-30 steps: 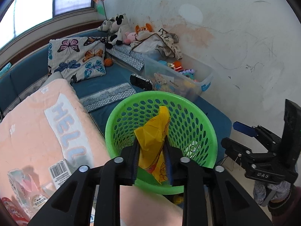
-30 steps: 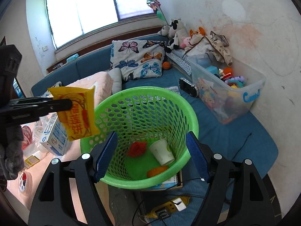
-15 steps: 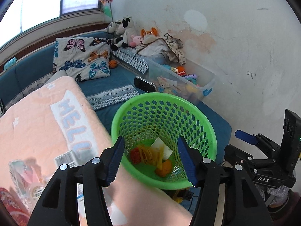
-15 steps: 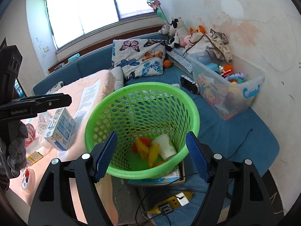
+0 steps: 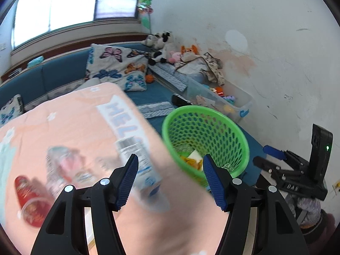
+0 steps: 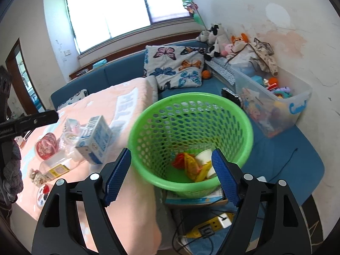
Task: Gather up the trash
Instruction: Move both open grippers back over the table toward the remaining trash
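A green mesh basket (image 6: pixel 242 119) stands beside the peach blanket and holds a yellow wrapper (image 6: pixel 191 165), a white paper cup (image 6: pixel 204 156) and a red scrap. It also shows in the left wrist view (image 5: pixel 170 123). My left gripper (image 5: pixel 170 179) is open and empty, over the blanket's edge left of the basket. My right gripper (image 6: pixel 172 176) is open and empty, near the basket's front rim. On the blanket lie a blue-white milk carton (image 6: pixel 95 140), a red round pack (image 6: pixel 45 146), a clear bottle (image 6: pixel 55 167) and small wrappers.
The peach blanket (image 6: pixel 110 106) covers the surface on the left. A clear toy bin (image 6: pixel 276 106) stands against the wall on the right. A butterfly pillow (image 6: pixel 174 68) and plush toys lie at the back. A yellow power strip (image 6: pixel 212 225) and cables lie below the basket.
A second ago my left gripper was shut on the yellow wrapper above the basket. It opened, the wrapper fell in, and the left gripper has swung left toward the blanket.
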A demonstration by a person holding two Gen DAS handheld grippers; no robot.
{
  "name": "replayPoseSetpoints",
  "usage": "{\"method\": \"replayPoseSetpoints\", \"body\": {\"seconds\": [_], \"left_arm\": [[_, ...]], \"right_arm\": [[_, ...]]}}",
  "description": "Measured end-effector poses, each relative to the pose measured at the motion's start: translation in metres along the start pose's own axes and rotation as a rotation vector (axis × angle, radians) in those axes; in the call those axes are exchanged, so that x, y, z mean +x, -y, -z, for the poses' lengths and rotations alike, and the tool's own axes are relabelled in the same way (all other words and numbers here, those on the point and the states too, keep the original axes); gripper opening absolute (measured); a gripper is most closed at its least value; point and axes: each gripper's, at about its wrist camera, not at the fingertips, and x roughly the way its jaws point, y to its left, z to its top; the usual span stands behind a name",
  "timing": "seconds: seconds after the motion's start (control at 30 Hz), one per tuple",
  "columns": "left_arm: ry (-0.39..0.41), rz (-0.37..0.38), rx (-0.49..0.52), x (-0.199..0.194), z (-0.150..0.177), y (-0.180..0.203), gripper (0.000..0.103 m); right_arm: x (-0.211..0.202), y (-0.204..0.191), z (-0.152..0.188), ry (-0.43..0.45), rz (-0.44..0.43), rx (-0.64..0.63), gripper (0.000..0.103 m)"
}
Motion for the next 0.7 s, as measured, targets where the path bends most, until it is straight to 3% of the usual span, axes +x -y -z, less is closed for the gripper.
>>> {"method": "replayPoseSetpoints", "body": {"seconds": [0.4,0.7], "left_arm": [[0.032,-0.146,-0.107,-0.073,0.063,-0.068,0.061],[0.019,-0.214,-0.207,-0.104,0.118,-0.109,0.061]], "right_arm": [[0.000,-0.044,0.002,0.001,-0.078,-0.060,0.079],[0.005,-0.077,0.009,-0.024,-0.126,-0.112,0.081]]}}
